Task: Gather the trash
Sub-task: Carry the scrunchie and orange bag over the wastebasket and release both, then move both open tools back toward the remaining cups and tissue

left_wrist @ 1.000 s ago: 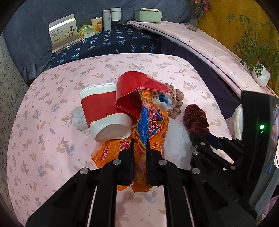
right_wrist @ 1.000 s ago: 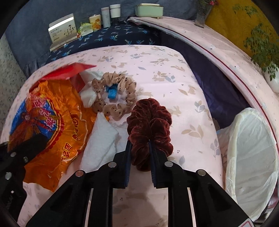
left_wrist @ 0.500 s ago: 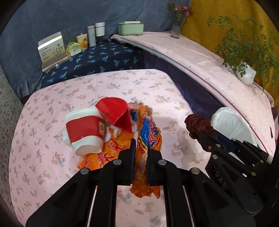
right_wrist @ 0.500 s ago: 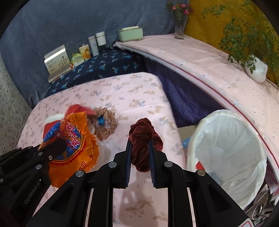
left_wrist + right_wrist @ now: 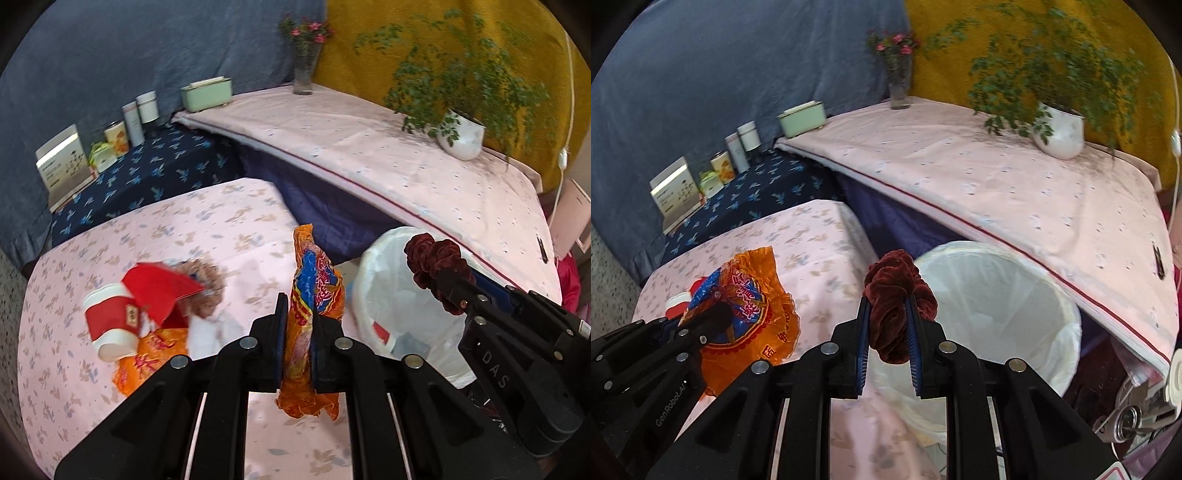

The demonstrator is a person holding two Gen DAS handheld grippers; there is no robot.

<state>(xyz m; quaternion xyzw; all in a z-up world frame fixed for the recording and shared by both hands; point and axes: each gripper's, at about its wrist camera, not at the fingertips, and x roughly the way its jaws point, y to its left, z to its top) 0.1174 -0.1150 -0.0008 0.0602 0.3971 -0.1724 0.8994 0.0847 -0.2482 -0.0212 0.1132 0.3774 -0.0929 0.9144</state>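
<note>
My left gripper (image 5: 298, 314) is shut on an orange and blue snack wrapper (image 5: 314, 295), lifted off the pink floral table (image 5: 229, 221). My right gripper (image 5: 888, 314) is shut on a dark red velvet scrunchie (image 5: 894, 291), held near the rim of the white-lined trash bin (image 5: 997, 291). From the left wrist view the scrunchie (image 5: 432, 258) hangs over the bin (image 5: 384, 291), with the right gripper (image 5: 443, 284) behind it. Left on the table are a red and white paper cup (image 5: 110, 321), a red paper piece (image 5: 159, 291), a beige scrunchie (image 5: 207, 280), white tissue (image 5: 218, 328) and a second orange wrapper (image 5: 147, 362).
The bin stands in the gap between the table and a long pink-covered bench (image 5: 388, 155) with a potted plant (image 5: 460, 134) and a flower vase (image 5: 304, 70). Behind the table, a dark blue floral surface (image 5: 147, 173) holds tins, a card and a green box (image 5: 207, 92).
Both grippers have risen and swung right toward the bin, the left carrying the wrapper off the table, the right carrying the scrunchie. The cup and red paper stayed behind, now at lower left.
</note>
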